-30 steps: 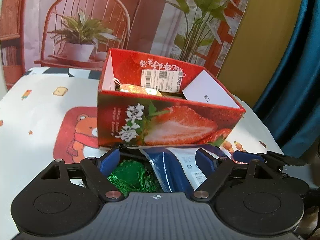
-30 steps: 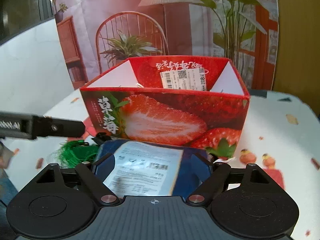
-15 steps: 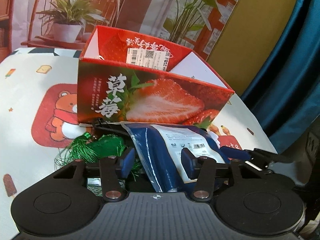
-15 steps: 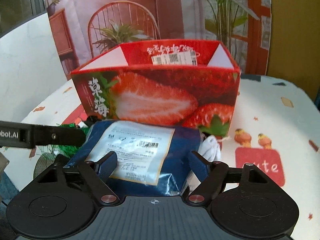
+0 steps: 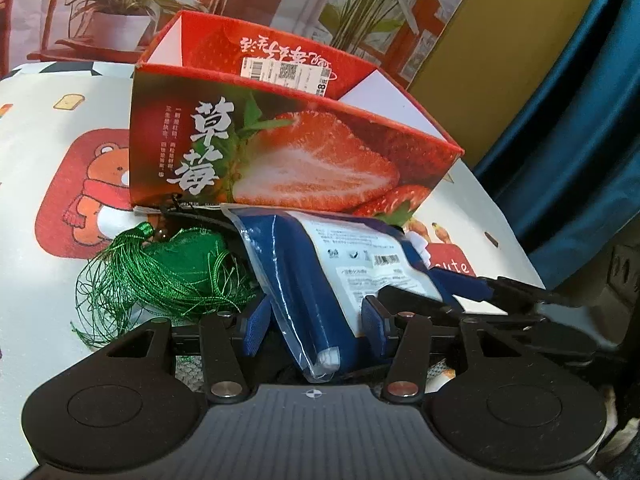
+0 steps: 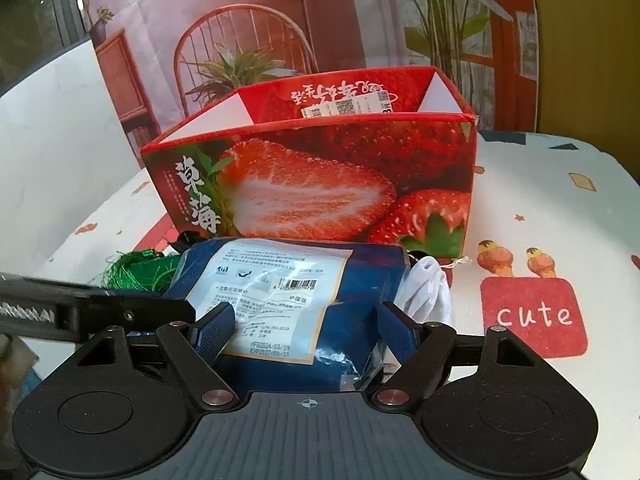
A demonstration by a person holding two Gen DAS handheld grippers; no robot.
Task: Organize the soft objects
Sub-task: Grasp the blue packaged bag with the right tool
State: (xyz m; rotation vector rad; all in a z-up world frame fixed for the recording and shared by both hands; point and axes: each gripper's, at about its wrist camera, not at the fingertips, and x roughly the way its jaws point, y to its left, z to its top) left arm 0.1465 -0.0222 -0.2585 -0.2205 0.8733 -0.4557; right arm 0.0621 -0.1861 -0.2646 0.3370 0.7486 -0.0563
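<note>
green tassel (image 5: 168,268) and white pouch (image 6: 428,288) beside blue packet (image 6: 288,300), before strawberry box (image 6: 316,188)

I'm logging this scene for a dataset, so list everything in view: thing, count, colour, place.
strawberry box: one, red, open-topped, at the back of the table
blue packet: one, blue with a white label, in front of the box
green tassel: one, green, left of the packet
white cloth item: one, white, right of the packet
tablecloth: one, white with cartoon prints, under everything
left hand-held gripper: black with blue pads, closed on the packet's near end
right hand-held gripper: same colours, jaws astride the packet
</note>
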